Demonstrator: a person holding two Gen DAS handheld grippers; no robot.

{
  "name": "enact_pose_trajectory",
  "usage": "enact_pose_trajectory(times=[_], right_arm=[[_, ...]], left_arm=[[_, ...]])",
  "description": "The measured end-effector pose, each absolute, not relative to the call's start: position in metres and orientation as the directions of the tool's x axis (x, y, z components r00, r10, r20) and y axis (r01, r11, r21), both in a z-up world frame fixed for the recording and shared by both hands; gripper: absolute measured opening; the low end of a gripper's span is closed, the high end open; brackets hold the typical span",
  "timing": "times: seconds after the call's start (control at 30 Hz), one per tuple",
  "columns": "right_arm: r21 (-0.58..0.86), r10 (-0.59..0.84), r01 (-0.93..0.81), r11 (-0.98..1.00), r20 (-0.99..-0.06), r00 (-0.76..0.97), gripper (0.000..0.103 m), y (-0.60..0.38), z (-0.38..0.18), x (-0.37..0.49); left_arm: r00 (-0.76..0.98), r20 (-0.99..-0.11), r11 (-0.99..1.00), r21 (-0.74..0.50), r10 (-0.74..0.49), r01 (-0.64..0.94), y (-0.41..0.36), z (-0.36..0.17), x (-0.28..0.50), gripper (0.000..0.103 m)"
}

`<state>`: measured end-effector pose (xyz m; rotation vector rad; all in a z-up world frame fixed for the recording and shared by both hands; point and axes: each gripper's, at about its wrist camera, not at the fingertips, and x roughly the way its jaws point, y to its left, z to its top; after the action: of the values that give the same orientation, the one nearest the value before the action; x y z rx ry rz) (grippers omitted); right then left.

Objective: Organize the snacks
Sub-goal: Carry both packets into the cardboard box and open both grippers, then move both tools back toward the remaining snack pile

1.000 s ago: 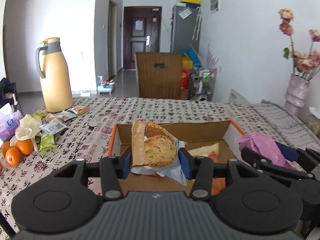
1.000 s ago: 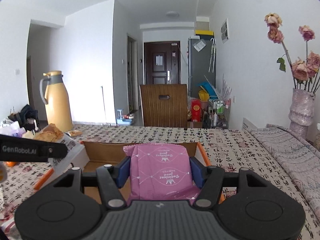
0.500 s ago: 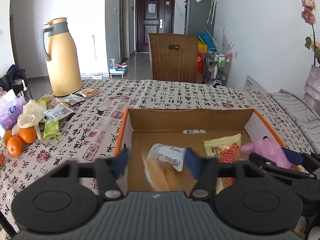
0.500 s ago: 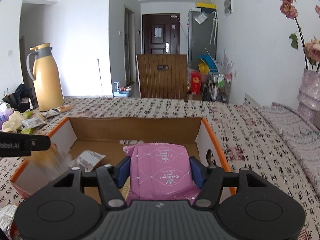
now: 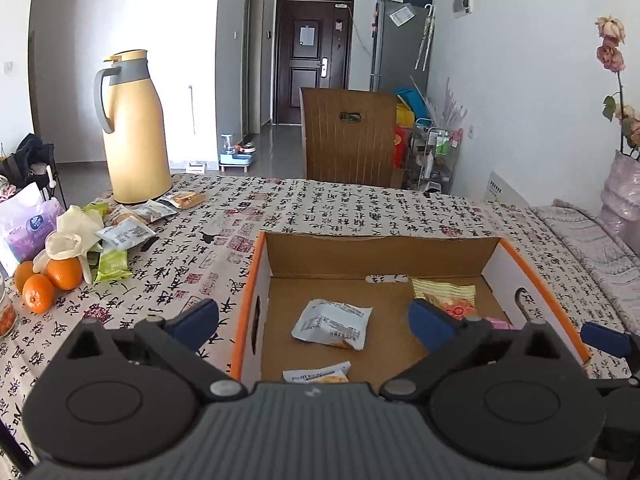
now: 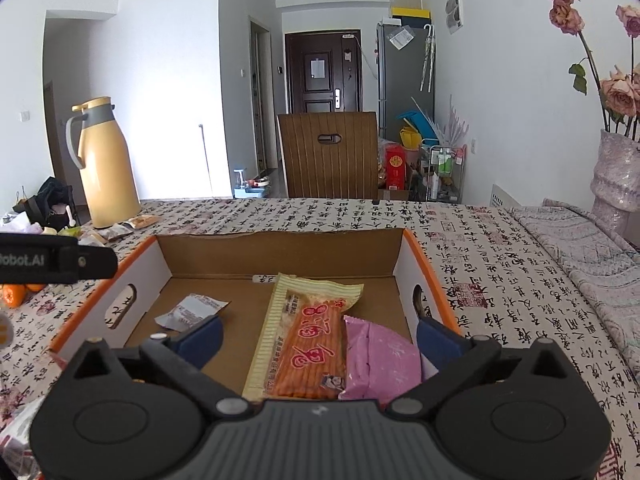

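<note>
Both tools spread wide, nothing pinched. Left gripper (image 5: 312,322) jaws just opened; the white cookie pkt (image 5: 332,323) it held 1 s ago now lies flat on the floor of the cardboard box (image 5: 384,249). Right gripper (image 6: 320,338) jaws also just opened; pink pkt (image 6: 380,358) dropped in by the right wall, touching the orange-yellow pkt (image 6: 308,340). Box center bare. More snacks (image 5: 120,232) on the tablecloth (image 5: 320,204) left of the box, near the thermos (image 5: 134,144).
</note>
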<state>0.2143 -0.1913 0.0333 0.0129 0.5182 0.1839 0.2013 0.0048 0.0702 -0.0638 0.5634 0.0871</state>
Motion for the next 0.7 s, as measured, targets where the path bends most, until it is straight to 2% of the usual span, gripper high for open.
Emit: enact_pose_trajectory(times=[0.7], right_arm=[[0.074,0.177,-0.16,0.984,-0.448,0.876,0.103,-0.22,0.035,0.131]], left_arm=[[0.861,-0.508,0.998,-0.056,-0.003,-0.03,0.007,0.062,0.137,0.103]])
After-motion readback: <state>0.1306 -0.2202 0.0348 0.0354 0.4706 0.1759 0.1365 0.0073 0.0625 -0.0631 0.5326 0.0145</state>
